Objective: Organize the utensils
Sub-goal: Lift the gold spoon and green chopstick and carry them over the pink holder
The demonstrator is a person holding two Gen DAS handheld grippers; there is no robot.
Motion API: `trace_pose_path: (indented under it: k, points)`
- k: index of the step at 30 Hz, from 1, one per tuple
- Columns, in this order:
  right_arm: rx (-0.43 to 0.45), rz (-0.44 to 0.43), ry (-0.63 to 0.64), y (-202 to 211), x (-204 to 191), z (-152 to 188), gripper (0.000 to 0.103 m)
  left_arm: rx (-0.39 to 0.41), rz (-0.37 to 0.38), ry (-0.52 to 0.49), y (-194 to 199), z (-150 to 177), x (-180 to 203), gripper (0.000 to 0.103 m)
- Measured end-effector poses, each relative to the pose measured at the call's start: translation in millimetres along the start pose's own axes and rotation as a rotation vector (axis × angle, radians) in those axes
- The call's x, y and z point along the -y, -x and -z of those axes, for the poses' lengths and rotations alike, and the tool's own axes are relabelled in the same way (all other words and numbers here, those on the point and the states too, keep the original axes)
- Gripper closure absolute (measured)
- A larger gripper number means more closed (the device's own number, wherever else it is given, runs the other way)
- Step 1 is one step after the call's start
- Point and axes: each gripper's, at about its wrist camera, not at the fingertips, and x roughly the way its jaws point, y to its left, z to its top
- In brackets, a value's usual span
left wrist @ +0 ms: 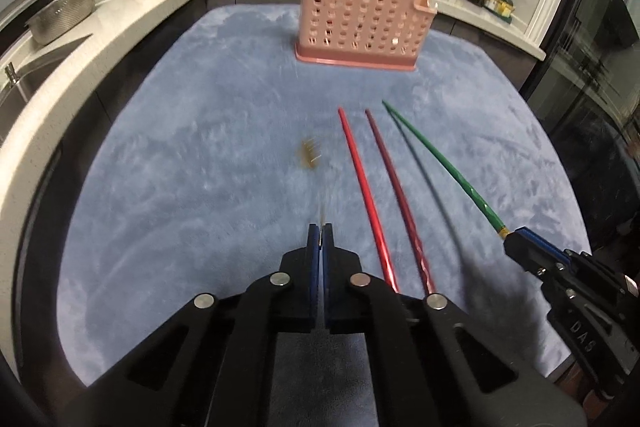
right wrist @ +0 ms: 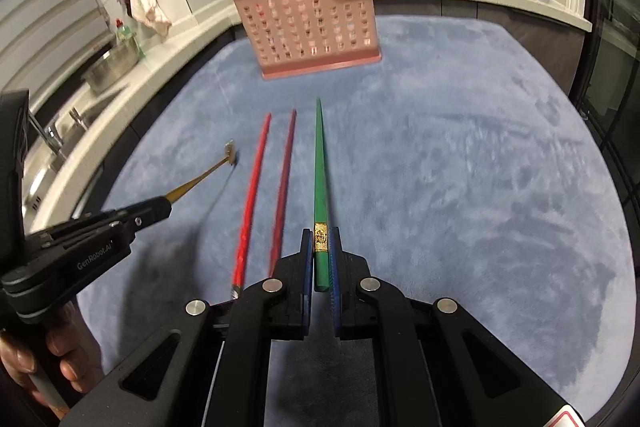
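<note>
A slim gold metal fork point(right wrist: 200, 179) is clamped by the left gripper point(left wrist: 321, 227) and a green plastic chopstick point(right wrist: 320, 163) by the right gripper point(right wrist: 321, 243), both gripped at the handle end so tips lead toward the pink perforated plastic holder point(right wrist: 312, 27).

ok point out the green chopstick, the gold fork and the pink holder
green chopstick point(right wrist: 319, 163), right wrist view, on mid shaft ahead of the jaws
gold fork point(right wrist: 229, 150), right wrist view, on its tined head above the blue cloth
pink holder point(left wrist: 362, 17), left wrist view, on its perforated front wall
</note>
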Motion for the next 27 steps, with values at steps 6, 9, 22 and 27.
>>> trace_pose_path:
  k: [6, 9, 22, 27]
  points:
    - [0.070, -0.002, -0.006, 23.5, -1.6, -24.1, 0.096, 0.030, 0.013, 0.003, 19.7, -17.8, -2.8, 0.102]
    - [0.111, -0.006, -0.012, 35.8, -0.9, -40.3, 0.096, 0.050, 0.019, 0.003, 30.5, -29.6, -4.7, 0.102]
    - [0.238, -0.042, -0.037, 63.3, 7.7, -111.4, 0.096, 0.140, 0.023, -0.024, 62.1, -95.5, -0.7, 0.103]
    - [0.273, -0.033, -0.006, 67.3, 5.3, -135.4, 0.096, 0.149, 0.047, -0.044, 69.2, -118.2, 7.1, 0.103]
